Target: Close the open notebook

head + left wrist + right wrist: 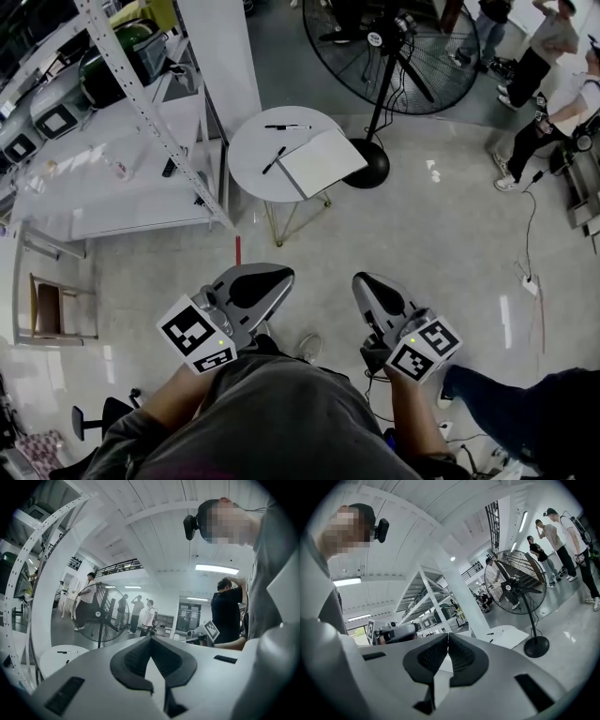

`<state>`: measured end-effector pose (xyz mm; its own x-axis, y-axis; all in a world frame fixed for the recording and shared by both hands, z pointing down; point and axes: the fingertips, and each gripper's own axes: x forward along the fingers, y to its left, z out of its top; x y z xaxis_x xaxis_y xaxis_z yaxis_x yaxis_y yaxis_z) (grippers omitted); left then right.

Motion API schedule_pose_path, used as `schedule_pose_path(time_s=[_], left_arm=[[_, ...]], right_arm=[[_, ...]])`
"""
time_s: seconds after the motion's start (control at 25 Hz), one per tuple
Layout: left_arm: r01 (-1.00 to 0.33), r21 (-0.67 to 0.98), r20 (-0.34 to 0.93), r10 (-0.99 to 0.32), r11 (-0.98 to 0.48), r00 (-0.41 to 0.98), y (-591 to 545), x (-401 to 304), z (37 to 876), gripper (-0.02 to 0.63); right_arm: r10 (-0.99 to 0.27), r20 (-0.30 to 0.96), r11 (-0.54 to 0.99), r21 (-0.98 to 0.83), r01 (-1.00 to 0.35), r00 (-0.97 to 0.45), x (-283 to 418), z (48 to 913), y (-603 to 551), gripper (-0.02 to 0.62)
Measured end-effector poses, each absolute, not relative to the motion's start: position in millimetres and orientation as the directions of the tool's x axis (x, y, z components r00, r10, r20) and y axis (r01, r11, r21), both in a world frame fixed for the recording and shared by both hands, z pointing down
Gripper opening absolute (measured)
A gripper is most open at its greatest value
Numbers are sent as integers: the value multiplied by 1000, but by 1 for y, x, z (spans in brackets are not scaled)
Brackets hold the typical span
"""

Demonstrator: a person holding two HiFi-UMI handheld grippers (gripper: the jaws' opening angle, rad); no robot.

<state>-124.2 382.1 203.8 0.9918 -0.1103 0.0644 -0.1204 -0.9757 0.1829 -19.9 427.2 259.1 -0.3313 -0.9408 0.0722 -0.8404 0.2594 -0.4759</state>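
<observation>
A white notebook lies on a small round white table and juts past the table's right edge; the right gripper view shows this notebook too. Two black pens rest beside it. Both grippers hang well short of the table, over the floor, and they point toward it. My left gripper is shut and empty, its pads meeting at the tips. My right gripper is likewise shut with nothing in it.
A large standing fan with a round black base stands right of the table. A white pillar and a metal shelf rack are on the left. People stand at the back right. A cable crosses the floor.
</observation>
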Motion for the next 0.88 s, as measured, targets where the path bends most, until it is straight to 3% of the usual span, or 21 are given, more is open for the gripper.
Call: schedule_pose_path(time_s=[0.88], left_arm=[[-159,174,31,-156,-972,987,331,-83,203,6]], right_arm=[[-945,109,220,-486,-846,-308,41,274,402,20]])
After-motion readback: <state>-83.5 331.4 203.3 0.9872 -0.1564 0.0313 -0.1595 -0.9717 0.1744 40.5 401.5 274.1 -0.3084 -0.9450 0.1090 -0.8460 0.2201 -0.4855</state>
